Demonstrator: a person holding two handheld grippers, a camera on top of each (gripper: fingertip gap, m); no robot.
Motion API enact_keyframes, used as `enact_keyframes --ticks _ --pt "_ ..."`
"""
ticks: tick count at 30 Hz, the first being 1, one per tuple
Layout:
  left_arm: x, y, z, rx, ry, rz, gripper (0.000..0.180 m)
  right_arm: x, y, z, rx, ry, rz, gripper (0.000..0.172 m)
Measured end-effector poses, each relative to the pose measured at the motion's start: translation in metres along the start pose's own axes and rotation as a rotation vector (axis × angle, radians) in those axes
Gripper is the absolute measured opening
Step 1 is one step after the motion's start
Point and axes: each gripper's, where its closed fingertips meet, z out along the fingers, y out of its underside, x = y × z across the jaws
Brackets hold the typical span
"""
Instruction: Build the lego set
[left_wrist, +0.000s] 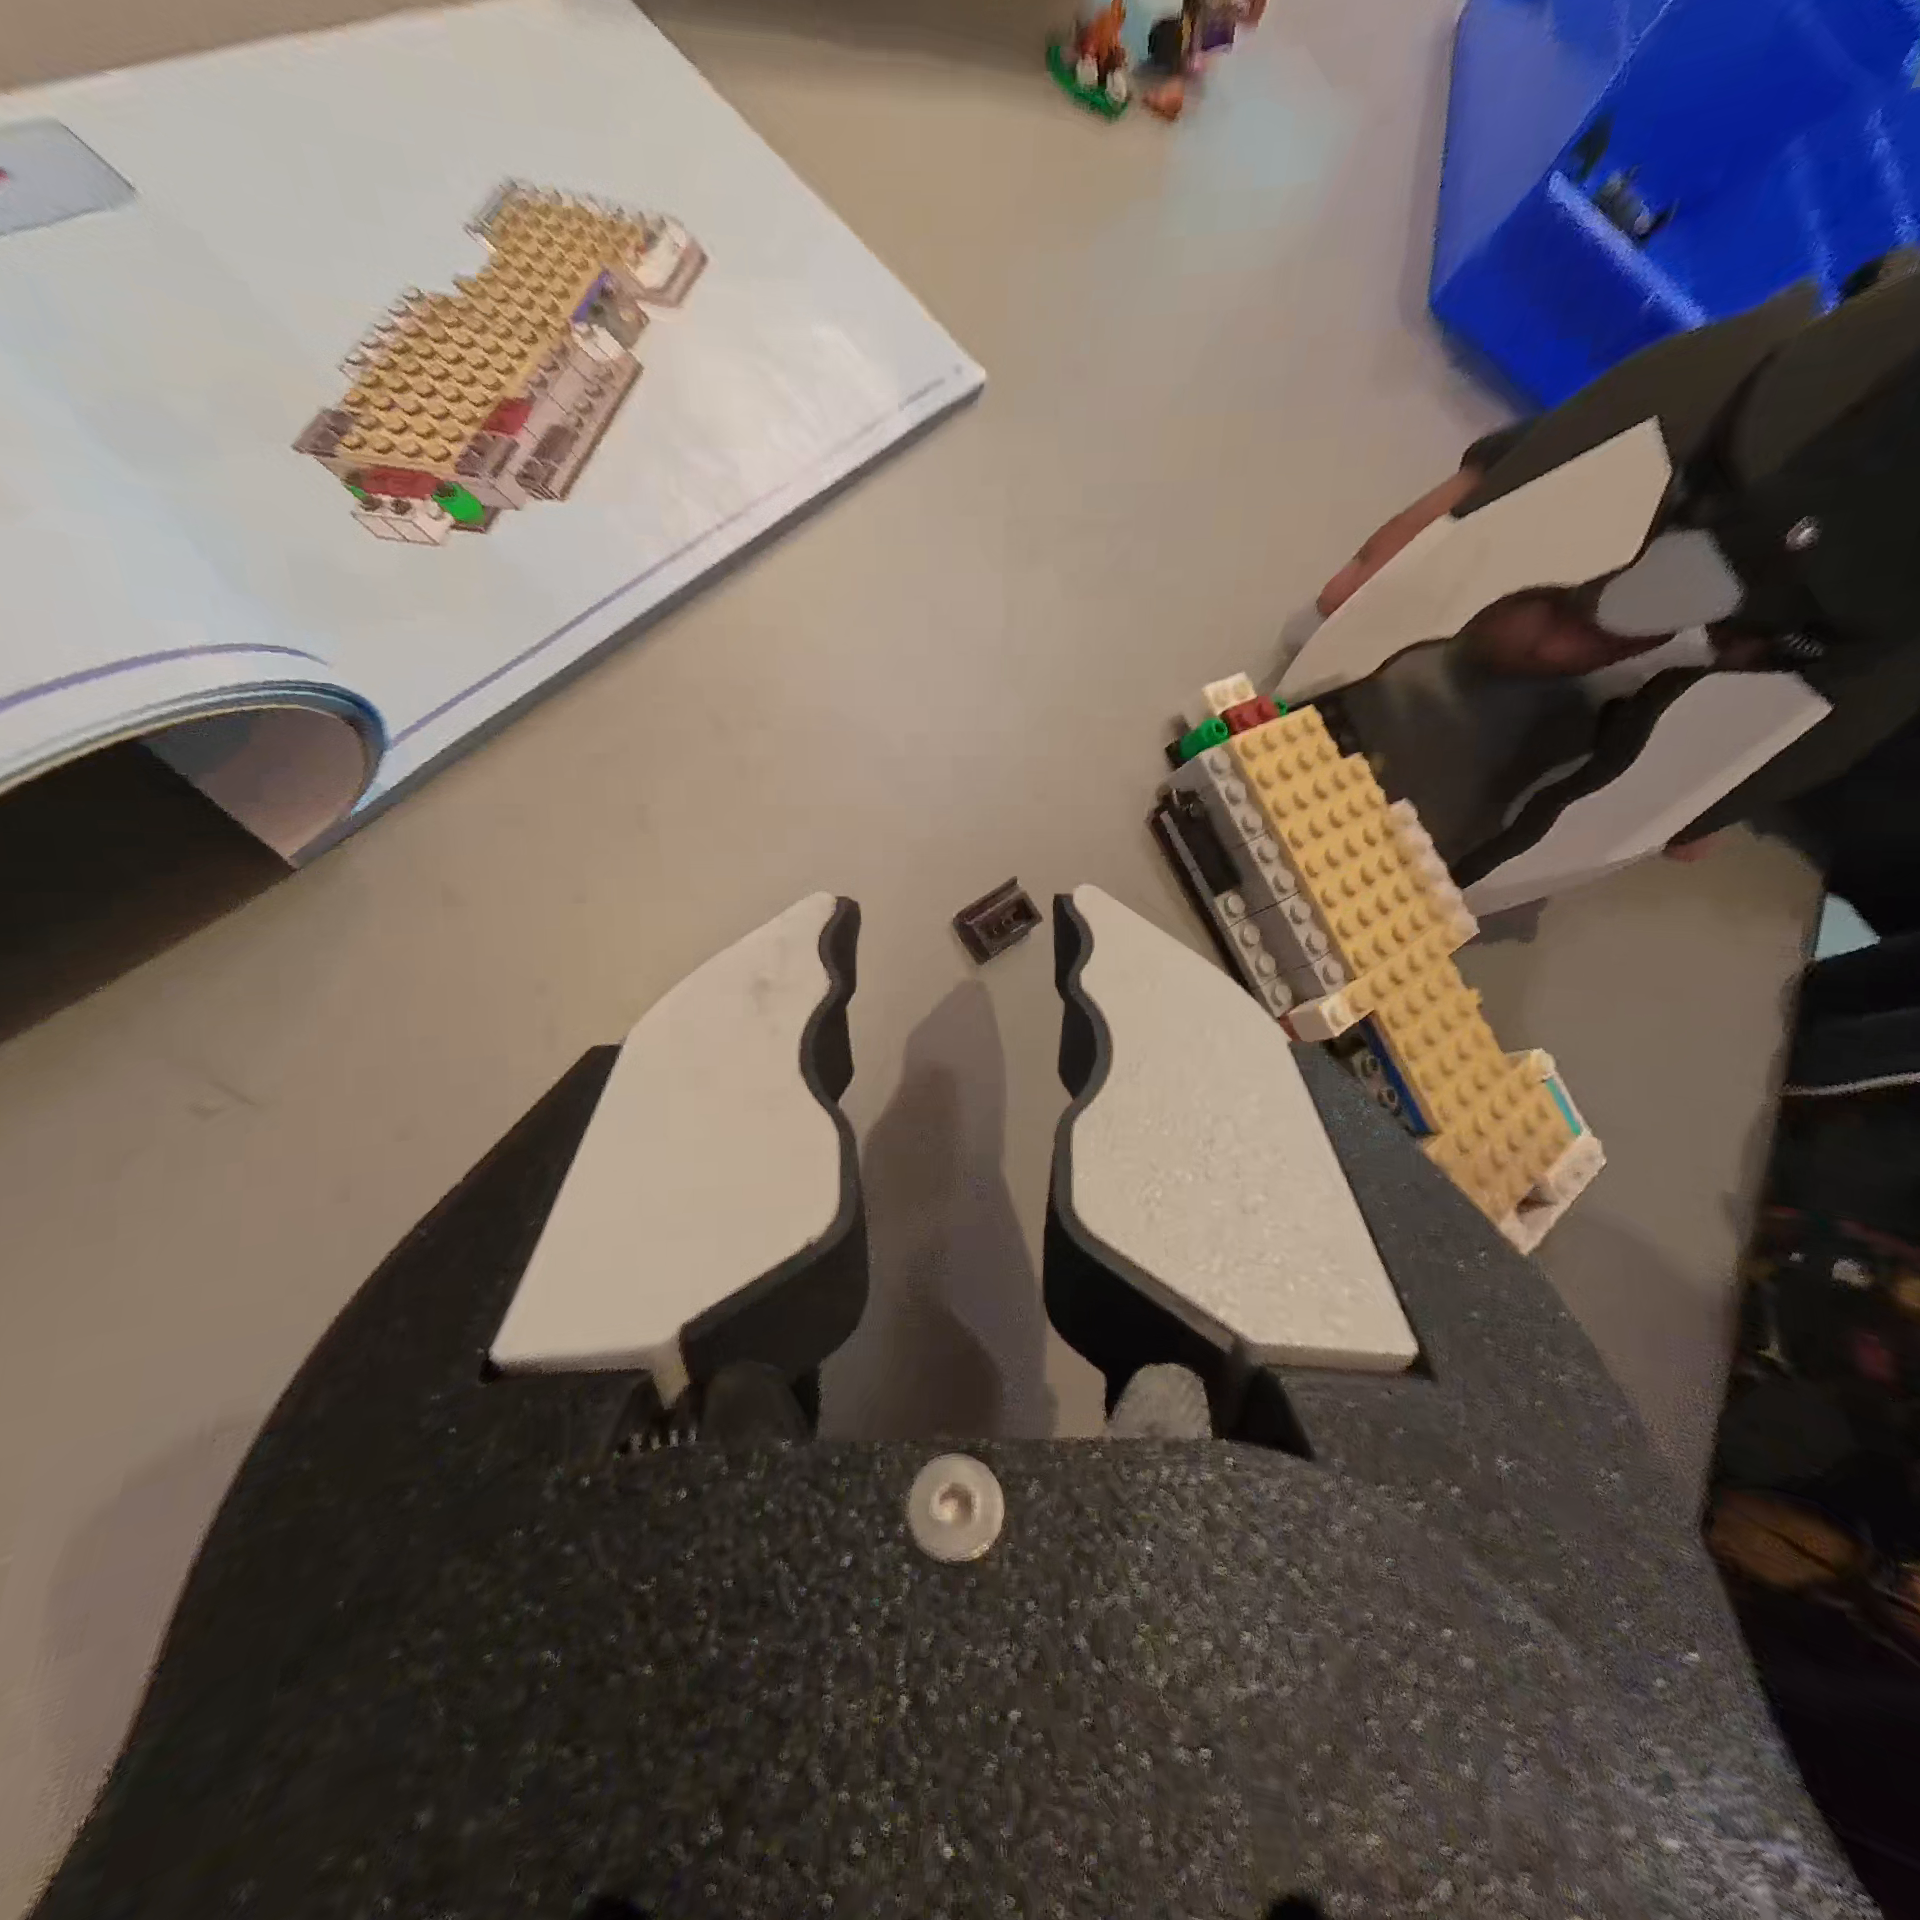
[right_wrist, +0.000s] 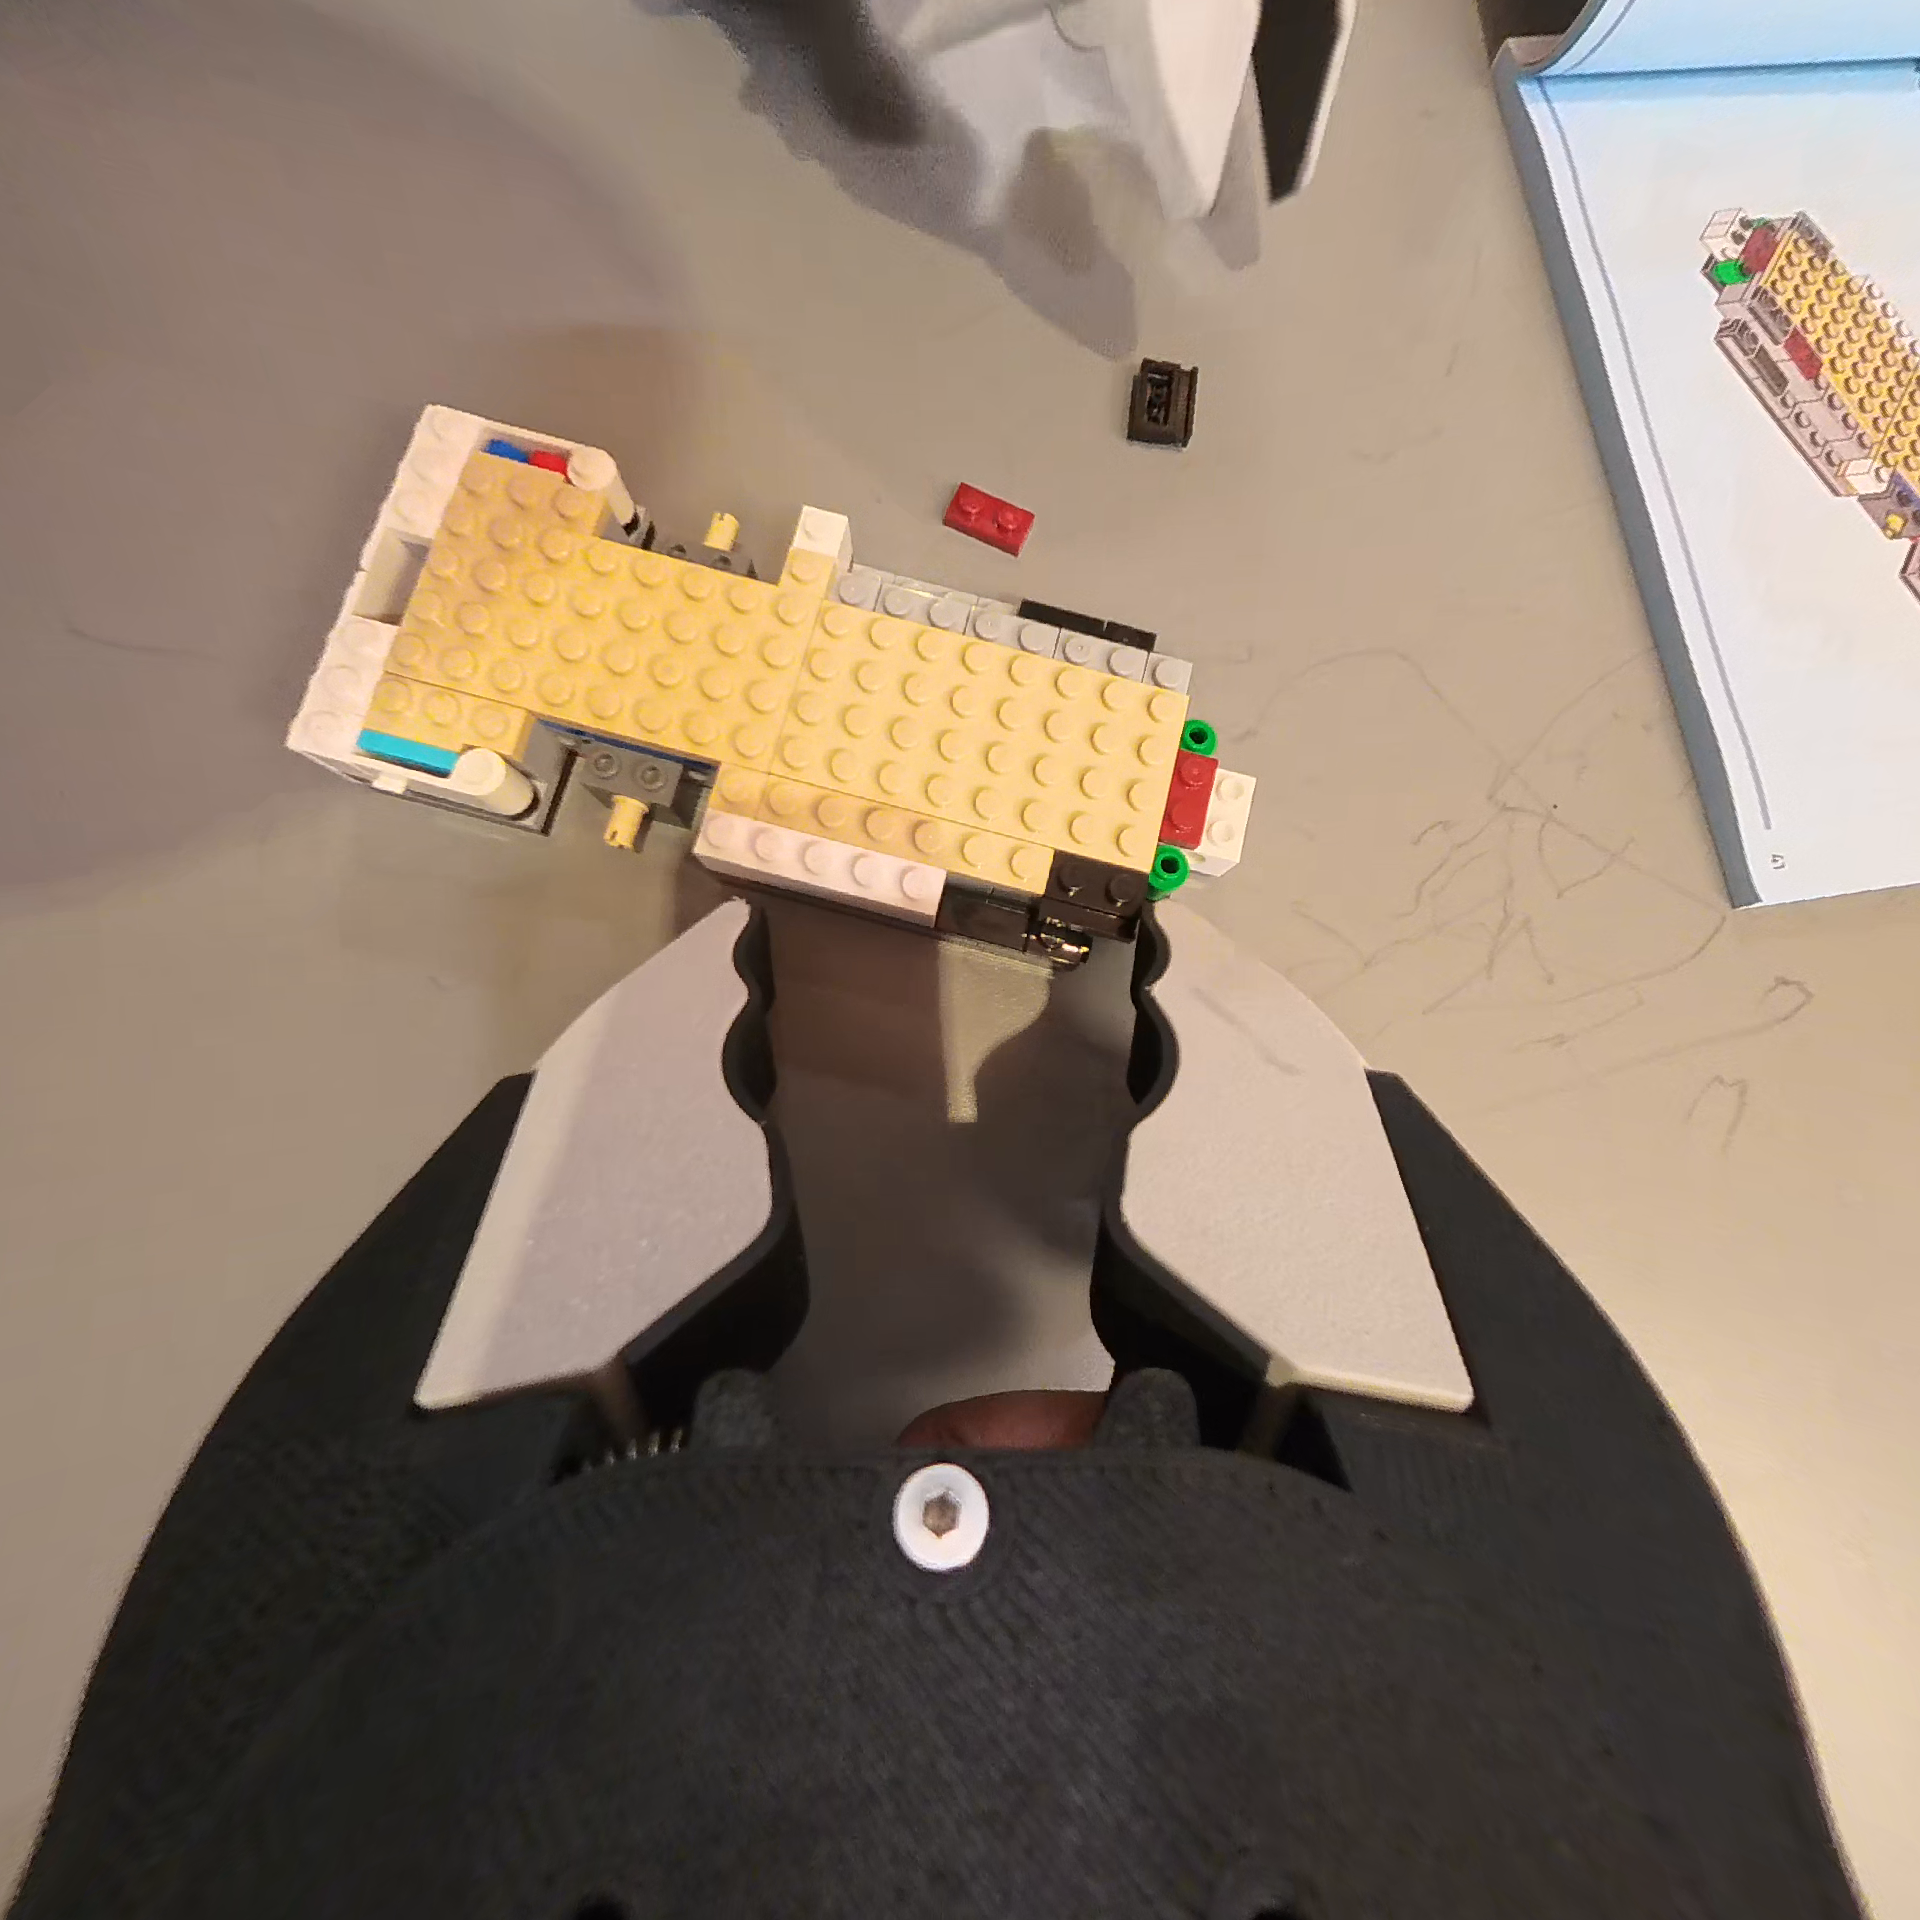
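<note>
The left gripper (left_wrist: 956, 914) gapes empty, a small dark-brown plastic brick (left_wrist: 997, 921) between its tips; the right gripper (right_wrist: 940, 920), wide and empty, faces the tan studded brick model (right_wrist: 790, 665), with a red two-stud plate (right_wrist: 989, 516) beyond.

A hobby or play table indoors: open building-instruction booklet (left_wrist: 416, 416), brick model (right_wrist: 790, 675), blue bin (left_wrist: 1662, 177).

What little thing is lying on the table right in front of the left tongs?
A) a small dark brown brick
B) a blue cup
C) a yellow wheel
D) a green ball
A: a small dark brown brick lies on the table just past the open tips of the left tongs, not touched by either finger.
</note>
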Motion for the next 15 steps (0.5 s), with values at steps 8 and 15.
enact_keyframes --ticks 8,15 --pt "0.044 0.005 0.009 -0.028 0.188 0.018 0.035 0.002 -0.004 -0.003 0.001 0.022 0.030 0.068" --pt "0.066 0.000 0.013 0.042 0.247 -0.079 0.035 -0.009 -0.005 0.002 0.004 0.023 0.144 0.086"
